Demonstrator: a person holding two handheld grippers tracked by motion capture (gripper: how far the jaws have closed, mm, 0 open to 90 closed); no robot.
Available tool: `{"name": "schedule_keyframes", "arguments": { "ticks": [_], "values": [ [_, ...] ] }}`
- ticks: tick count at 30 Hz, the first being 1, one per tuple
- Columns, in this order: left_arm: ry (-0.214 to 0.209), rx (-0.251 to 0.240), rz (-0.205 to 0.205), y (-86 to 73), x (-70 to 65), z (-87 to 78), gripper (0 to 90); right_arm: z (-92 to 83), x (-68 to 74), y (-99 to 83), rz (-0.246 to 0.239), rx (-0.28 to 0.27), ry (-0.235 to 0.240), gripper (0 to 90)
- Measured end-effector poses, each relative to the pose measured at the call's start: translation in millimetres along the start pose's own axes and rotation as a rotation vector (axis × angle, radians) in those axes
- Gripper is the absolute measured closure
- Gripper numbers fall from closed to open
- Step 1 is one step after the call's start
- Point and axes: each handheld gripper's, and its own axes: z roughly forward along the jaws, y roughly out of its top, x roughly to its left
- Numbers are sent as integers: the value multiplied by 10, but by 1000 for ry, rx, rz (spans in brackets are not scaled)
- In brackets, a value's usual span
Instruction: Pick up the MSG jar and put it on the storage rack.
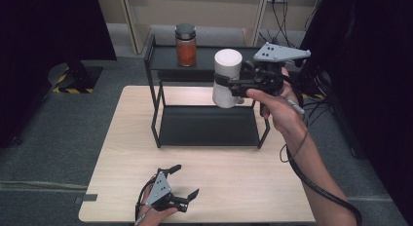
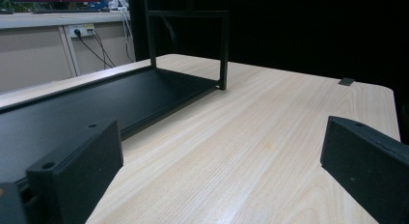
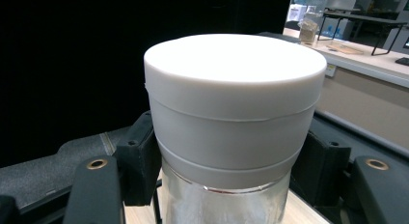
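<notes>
Gripping white-lidded jar (image 1: 226,77), contents unclear

Rack (image 1: 207,126) at table's (image 1: 122,162) far side, spice jar (image 1: 185,45) on its top shelf, canister (image 1: 227,78) just right.

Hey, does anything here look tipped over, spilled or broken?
Nothing stands out. The white-lidded jar is upright in the right gripper, the spice jar stands upright on the rack's top shelf.
</notes>
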Motion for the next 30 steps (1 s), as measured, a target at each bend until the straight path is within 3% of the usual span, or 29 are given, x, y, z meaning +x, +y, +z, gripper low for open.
{"name": "schedule_keyframes", "arguments": {
  "ticks": [16, 30],
  "values": [
    [-3, 0, 3, 1, 5, -6, 5, 240, -89, 344, 7, 11, -80, 354],
    [-3, -2, 5, 2, 7, -13, 5, 474, -203, 468, 43, 0, -164, 354]
  ]
}}
